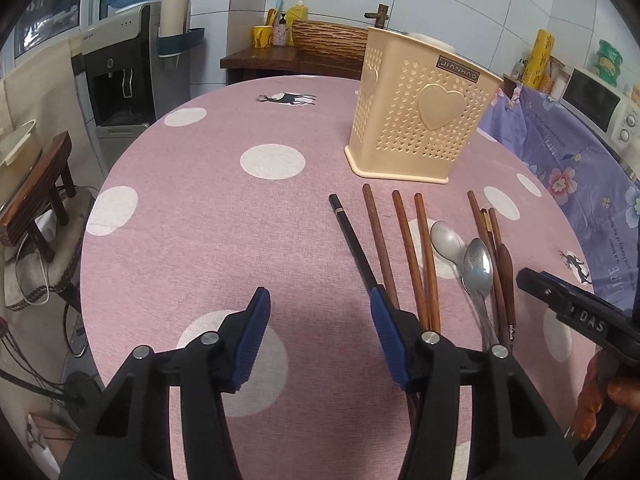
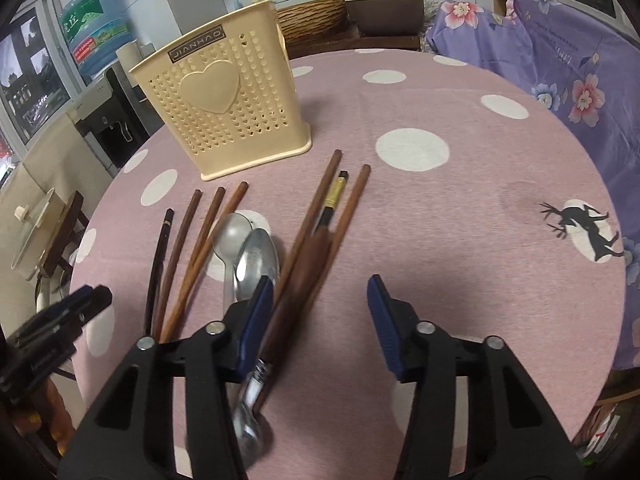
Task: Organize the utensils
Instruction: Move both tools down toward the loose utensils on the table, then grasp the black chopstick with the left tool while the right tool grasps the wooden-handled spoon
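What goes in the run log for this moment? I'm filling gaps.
stage: pre-grasp | left gripper: open | right gripper: open | chopsticks, spoons: on table | holder: upright

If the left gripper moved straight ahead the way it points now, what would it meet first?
Probably nothing soon: the open left gripper faces bare tablecloth. The chopsticks and holder sit off to its right.
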Demonstrator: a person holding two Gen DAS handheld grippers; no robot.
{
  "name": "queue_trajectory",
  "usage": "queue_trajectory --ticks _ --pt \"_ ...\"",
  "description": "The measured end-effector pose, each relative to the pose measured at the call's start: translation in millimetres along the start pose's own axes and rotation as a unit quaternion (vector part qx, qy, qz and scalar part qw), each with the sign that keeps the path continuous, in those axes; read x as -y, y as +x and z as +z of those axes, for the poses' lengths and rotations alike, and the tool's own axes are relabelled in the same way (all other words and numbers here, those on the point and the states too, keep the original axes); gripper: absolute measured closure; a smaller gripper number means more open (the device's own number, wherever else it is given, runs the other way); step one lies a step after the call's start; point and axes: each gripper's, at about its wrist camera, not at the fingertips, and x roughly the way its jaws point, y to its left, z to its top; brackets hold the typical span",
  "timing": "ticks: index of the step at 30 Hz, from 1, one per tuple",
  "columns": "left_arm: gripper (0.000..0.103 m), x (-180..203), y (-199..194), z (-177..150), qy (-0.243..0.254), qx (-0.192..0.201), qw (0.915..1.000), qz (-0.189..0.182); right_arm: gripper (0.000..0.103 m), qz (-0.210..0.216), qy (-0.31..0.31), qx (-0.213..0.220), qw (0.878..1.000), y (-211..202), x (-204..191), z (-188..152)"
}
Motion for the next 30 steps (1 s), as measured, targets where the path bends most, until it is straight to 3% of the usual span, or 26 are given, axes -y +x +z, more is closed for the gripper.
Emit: queue_trajectory --ticks 5,9,20,26,30 --pt "0.052 -3.0 2.0 -1.8 0.002 0.0 0.9999 0.012 0.075 -0.011 0.02 -0.023 0.999 17.6 -6.2 4.6" --pt "0.053 -3.7 4.4 -0.3 0.003 0.0 0.9999 0.017 0.08 -0.01 0.04 -0.029 0.999 22.6 -4.2 6.9" --pt "0.053 -2.0 11.9 1.2 0.009 -0.006 0.9998 0.019 0.083 -0.011 0.052 -0.044 0.998 32.6 -3.3 15.5" --pt "0.053 -2.9 16.6 7.1 0.006 -0.012 0.9998 0.014 0.087 0.012 0.053 -0.026 0.998 16.2 7.2 12.9" --pt "0.061 1.7 27.5 14.4 0.007 -0.028 0.9996 -0.001 0.088 -0.001 0.043 -0.007 0.999 2.3 18.8 11.9"
